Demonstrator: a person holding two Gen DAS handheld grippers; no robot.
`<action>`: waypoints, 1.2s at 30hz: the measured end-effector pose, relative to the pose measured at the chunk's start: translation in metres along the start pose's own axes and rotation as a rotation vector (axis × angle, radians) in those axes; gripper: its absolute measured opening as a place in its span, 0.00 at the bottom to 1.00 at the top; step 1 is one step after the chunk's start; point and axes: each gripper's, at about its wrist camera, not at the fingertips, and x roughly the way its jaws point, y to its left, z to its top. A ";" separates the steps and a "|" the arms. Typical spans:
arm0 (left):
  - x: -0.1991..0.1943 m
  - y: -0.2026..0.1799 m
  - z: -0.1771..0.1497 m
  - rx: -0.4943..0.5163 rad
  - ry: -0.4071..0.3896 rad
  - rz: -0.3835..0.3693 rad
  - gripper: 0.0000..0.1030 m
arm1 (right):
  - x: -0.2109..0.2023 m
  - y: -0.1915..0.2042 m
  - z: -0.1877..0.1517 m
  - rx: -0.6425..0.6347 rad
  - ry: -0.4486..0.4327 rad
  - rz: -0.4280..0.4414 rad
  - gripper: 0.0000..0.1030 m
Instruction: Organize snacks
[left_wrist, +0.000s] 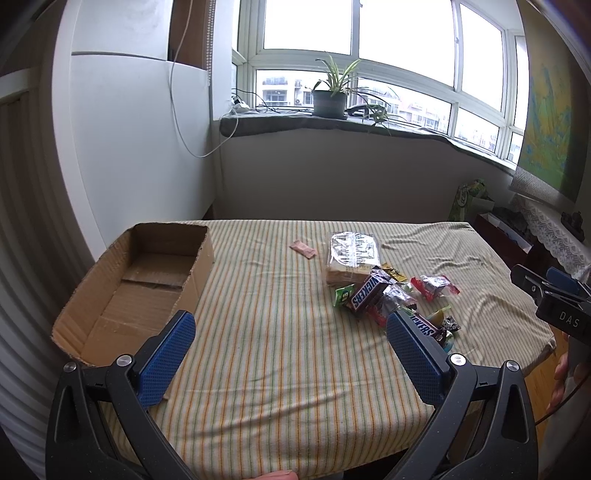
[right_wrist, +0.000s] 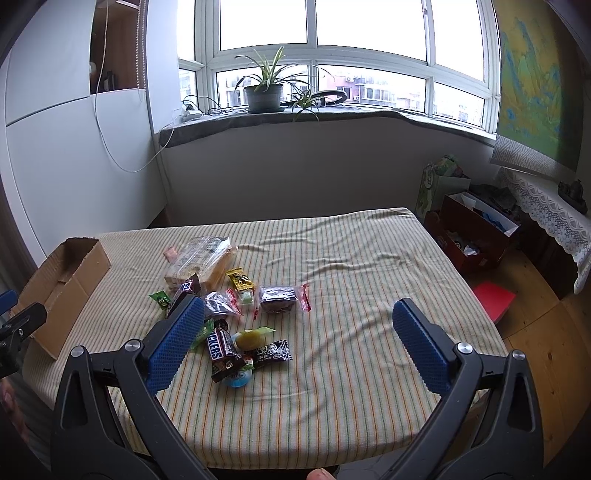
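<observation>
Left gripper (left_wrist: 291, 354): spread, empty, above the near table edge.
Right gripper (right_wrist: 299, 343): spread, empty.
Snickers bars (right_wrist: 221, 349): two, mid-table in the snack pile.
Cardboard box (left_wrist: 122, 295): one, empty, left.
Bread pack (right_wrist: 201, 260): one, far side.

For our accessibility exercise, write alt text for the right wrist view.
The right gripper, open and holding nothing, hovers over a striped tablecloth by a scattered pile of wrapped snacks. A cardboard box sits at far left; a window fills the background.
</observation>
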 end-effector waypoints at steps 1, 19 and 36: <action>-0.001 0.000 0.000 0.000 -0.002 0.000 1.00 | 0.000 -0.001 0.000 0.001 -0.001 0.000 1.00; 0.015 0.001 -0.004 -0.001 0.032 -0.003 1.00 | 0.018 -0.008 -0.011 0.007 0.050 -0.007 1.00; 0.084 -0.002 -0.093 0.017 0.257 0.006 1.00 | 0.072 -0.020 -0.106 -0.016 0.278 0.006 1.00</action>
